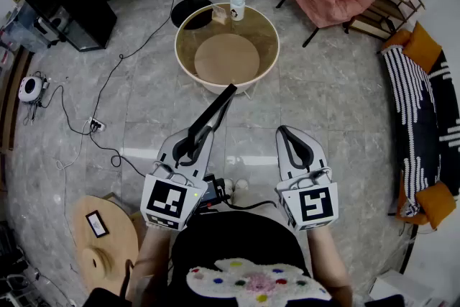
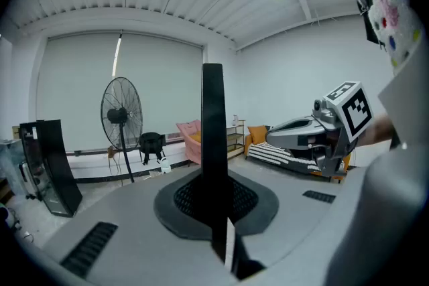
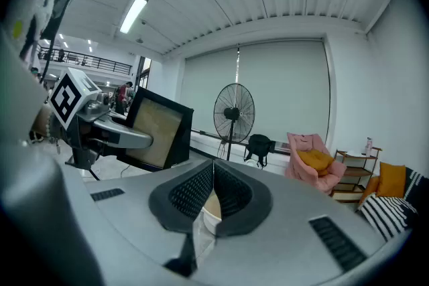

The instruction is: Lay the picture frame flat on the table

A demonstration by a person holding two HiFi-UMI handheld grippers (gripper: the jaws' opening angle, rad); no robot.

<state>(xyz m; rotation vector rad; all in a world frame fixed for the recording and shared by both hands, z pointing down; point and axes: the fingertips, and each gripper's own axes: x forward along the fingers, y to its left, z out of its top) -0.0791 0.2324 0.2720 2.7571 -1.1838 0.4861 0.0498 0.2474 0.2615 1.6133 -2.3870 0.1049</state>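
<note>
Picture frame (image 1: 215, 110) sits edge-on between the jaws of the left gripper (image 1: 188, 144), which are clamped narrow on its lower part. It juts up and forward past their tips, in the air. The right gripper (image 1: 291, 136), just beside, has its jaws pressed together on nothing. A round glass tabletop (image 1: 266, 47) lies well ahead of both.

You are working under bright, even light: a ceiling tube (image 3: 134, 15) is glowing overhead, the tiled floor (image 1: 136, 152) is throwing back pale glare, and the wide-angle lenses are bending every edge, with the nearest foreground blurring softly.
</note>
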